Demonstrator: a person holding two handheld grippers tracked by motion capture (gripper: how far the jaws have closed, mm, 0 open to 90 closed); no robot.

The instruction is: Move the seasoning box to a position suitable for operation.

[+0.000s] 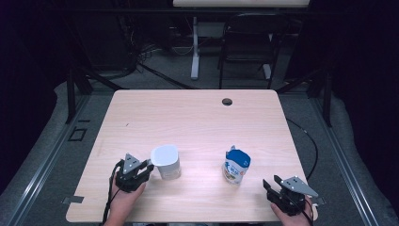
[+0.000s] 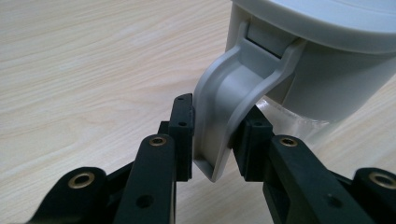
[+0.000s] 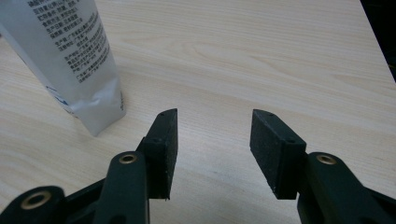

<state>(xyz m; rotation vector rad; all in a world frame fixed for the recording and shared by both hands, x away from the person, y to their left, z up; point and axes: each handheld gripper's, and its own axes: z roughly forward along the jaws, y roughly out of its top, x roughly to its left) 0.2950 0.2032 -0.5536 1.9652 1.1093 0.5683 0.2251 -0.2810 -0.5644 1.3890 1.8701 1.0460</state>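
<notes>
A grey lidded jug (image 1: 165, 161) stands on the wooden table (image 1: 188, 117) at the front left. Its curved grey handle (image 2: 224, 102) hangs from the lid's rim, and my left gripper (image 1: 148, 166) is shut on it, one black pad pressing each side (image 2: 217, 122). A blue and white pouch (image 1: 236, 165) stands upright at the front right; its printed white side (image 3: 70, 56) leans at the upper left of the right gripper view. My right gripper (image 1: 269, 186) sits near the table's front right corner, to the pouch's right, open with nothing but bare wood between its pads (image 3: 214, 128).
A round cable hole (image 1: 227, 101) sits near the table's far edge. Beyond the table stand a dark chair (image 1: 247, 42) and a white desk leg (image 1: 195, 47). The table's right edge (image 3: 373, 42) runs close to my right gripper.
</notes>
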